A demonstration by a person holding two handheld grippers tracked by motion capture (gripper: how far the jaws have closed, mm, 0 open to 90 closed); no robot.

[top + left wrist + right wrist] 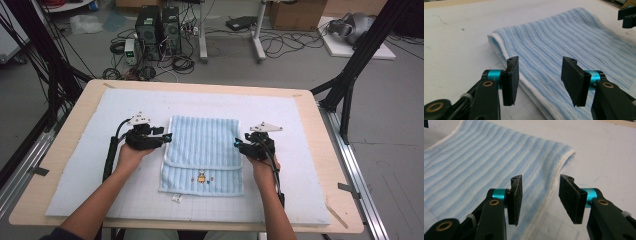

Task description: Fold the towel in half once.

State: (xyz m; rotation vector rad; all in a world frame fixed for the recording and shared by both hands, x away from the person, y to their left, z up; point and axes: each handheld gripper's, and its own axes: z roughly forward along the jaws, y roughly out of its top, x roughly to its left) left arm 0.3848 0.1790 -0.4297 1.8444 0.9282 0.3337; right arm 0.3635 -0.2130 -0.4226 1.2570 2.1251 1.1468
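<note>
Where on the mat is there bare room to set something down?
Free: the white mat beyond the folded blue striped towel, and the wide strips outside each gripper toward the mat's side edges. Crowded: the towel's two sides, where the left gripper and right gripper sit.

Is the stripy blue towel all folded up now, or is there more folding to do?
One fold looks done: the light blue striped towel lies doubled on the white mat, its top layer ending just above the small embroidered picture. Right now nothing is held; the left gripper and right gripper sit open at its side edges. Another fold may come next, though I can't be sure.
</note>
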